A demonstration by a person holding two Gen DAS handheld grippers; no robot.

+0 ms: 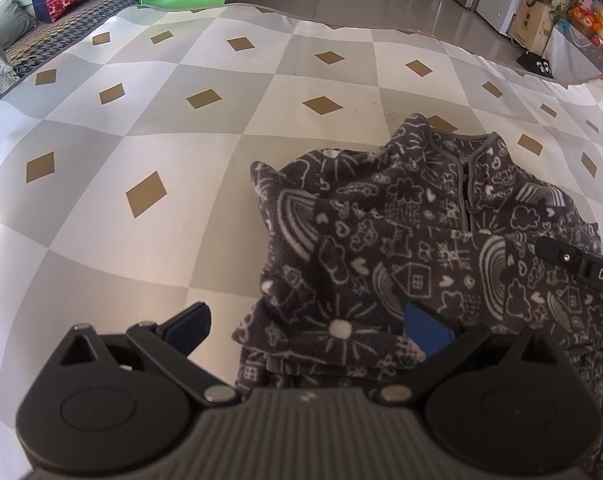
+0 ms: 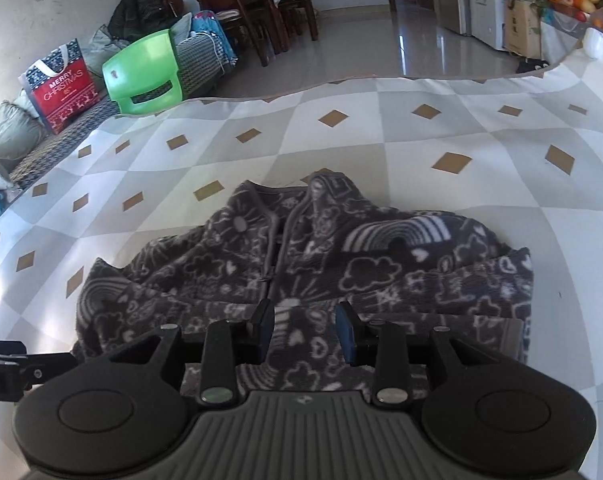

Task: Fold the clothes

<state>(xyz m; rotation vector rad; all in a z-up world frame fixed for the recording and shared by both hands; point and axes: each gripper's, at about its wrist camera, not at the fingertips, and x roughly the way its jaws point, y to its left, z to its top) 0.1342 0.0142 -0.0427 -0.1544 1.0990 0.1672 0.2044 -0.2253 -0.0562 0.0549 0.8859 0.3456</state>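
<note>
A dark grey fleece jacket (image 1: 401, 240) with white doodle print lies on the checkered table cover, collar and zipper facing away, its sleeves folded across the front. My left gripper (image 1: 307, 330) is open wide at the jacket's near left edge; its right pad (image 1: 425, 334) sits against a fold of fleece and its left finger (image 1: 189, 326) is over bare cover. In the right wrist view the jacket (image 2: 341, 256) fills the middle. My right gripper (image 2: 305, 328) hovers over its near hem, fingers partly apart, with flat fabric showing between them.
The grey-and-white checkered cover (image 1: 181, 140) with gold diamonds spreads far to the left and beyond the jacket. Past its far edge are a green plastic chair (image 2: 145, 76), a red Christmas bag (image 2: 65, 88), cushions, dining chairs and a tiled floor.
</note>
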